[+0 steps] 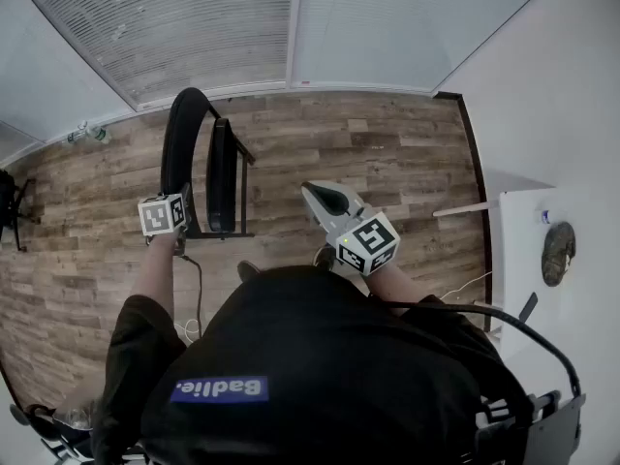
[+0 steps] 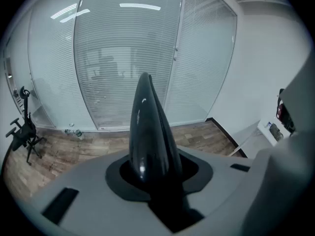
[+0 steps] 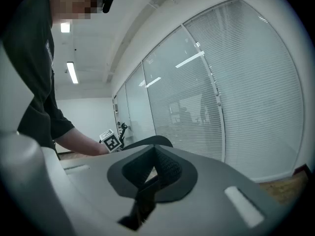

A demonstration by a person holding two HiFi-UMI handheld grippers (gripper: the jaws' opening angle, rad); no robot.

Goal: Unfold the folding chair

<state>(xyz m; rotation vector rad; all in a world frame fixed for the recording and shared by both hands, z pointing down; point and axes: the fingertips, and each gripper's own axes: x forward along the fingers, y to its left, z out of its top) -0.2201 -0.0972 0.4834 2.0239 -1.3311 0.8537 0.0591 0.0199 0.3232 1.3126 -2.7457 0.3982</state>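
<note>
Looking down from the head: a black folding chair (image 1: pixel 221 172), folded flat and standing up on the wood floor (image 1: pixel 387 153), near a glass wall with blinds (image 1: pixel 194 17). Left gripper (image 1: pixel 177 206) right at the chair's back part, on its left side. Right gripper (image 1: pixel 325 200) up in the air, to the right of the chair and not touching it. A white table (image 1: pixel 528 260) far off at the right edge.

Looking along the left gripper: jaws partway apart and squeezing on a shiny black edge of the chair (image 2: pixel 147 132), sticking up between them. Behind it, wood floor and blinds.

Looking along the right gripper (image 3: pixel 155 173): jaws pressed tight together, with nothing between them. Past them, the curved black top of the chair (image 3: pixel 155 140), and the left gripper's marker cube (image 3: pixel 112 141) just beside it at the end of the person's bare arm (image 3: pixel 74 139). More blinds on the right.
</note>
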